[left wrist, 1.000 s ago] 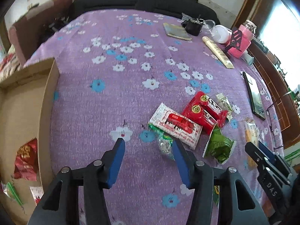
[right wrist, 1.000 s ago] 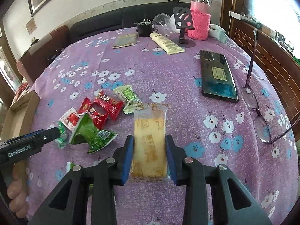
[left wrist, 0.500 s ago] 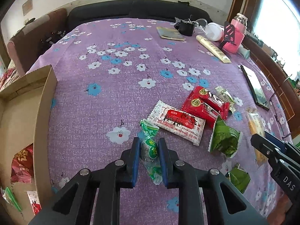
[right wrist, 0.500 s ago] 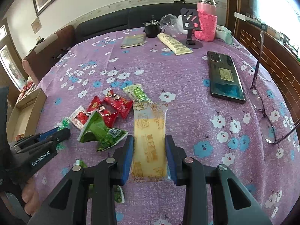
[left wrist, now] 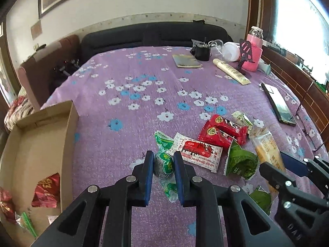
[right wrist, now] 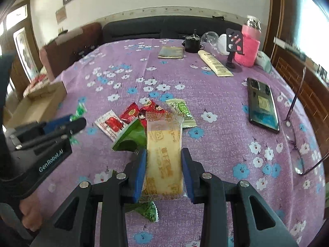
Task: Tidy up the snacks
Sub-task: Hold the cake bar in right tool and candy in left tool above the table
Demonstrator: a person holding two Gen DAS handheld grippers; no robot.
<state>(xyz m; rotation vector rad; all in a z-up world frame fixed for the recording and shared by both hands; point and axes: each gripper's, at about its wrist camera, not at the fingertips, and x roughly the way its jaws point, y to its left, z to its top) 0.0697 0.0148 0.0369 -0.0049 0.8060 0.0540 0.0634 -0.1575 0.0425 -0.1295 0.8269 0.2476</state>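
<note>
The left tool [left wrist: 163,164], seen from its own wrist view, has just clamped its blue pads onto a small round snack in a green twisted clear wrapper [left wrist: 164,163]; a moment ago the jaws stood wide over it, and now they are drawn in tight on its sides, with the snack's far twist lying beside a flat white packet with a red label [left wrist: 197,151]. Other snacks lie just beyond on the purple flowered cloth of the desk [left wrist: 127,86]: two red packets [left wrist: 223,131] and a crumpled green pouch [left wrist: 240,161]. At the left edge stands the open brown cardboard box [left wrist: 68,133], already holding a red packet [left wrist: 46,191], so the gripped snack looks ready to be lifted and carried over to it. In the right wrist view, the right tool [right wrist: 163,169] holds its half-open jaws on the two long edges of a long yellow cake bar in clear film [right wrist: 164,150], as it did a second ago, though the bar has slid leftward over the green pouch [right wrist: 131,136]. Both hands now have a snack, and I judge that boxing them comes next; the thin wrappers could slip.
</note>
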